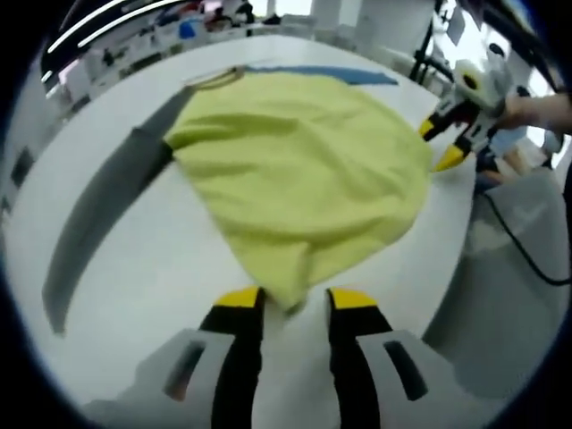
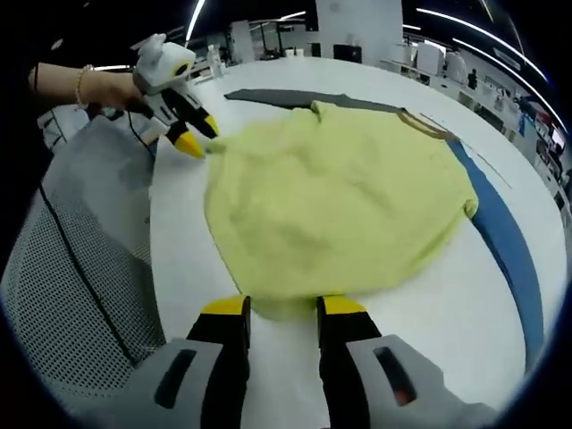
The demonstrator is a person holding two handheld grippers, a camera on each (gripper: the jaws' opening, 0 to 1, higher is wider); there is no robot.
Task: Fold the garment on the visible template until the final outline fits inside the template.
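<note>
We've got the yellow garment (image 1: 299,174) spread on the white table (image 1: 152,259), lying over a template marked by a dark grey strip (image 1: 98,223) and a blue strip (image 1: 331,73).

Left gripper view: left gripper (image 1: 295,299) at the table's near edge, yellow-tipped jaws narrow, a garment corner bunched between the tips, so it looks pinched on the cloth. The right gripper (image 1: 444,143) comes in at the right edge of the table, held by a hand (image 1: 536,112), tips at the garment's hem; we can't tell from here whether it grips. The grey strip runs long down the left side of the table here; blue shows just as a short piece past the far hem. A black cable (image 1: 523,246) crosses a grey cover (image 1: 509,304) off the table's right edge.

Right gripper view: right gripper (image 2: 281,308), jaws narrow, straddling the near hem, cloth between the tips. Left gripper (image 2: 192,134) at the table's left edge, tips touching a garment corner. The blue strip (image 2: 505,237) runs the full right side here; the brown-trimmed collar (image 2: 424,125) is at the far right; grey strip (image 2: 295,98) beyond the far hem. A mesh panel (image 2: 67,295) sits off the left edge.

Room: open workspace, ceiling light strips (image 2: 465,27), benches (image 1: 143,45) in back. No readable writing or labels.
</note>
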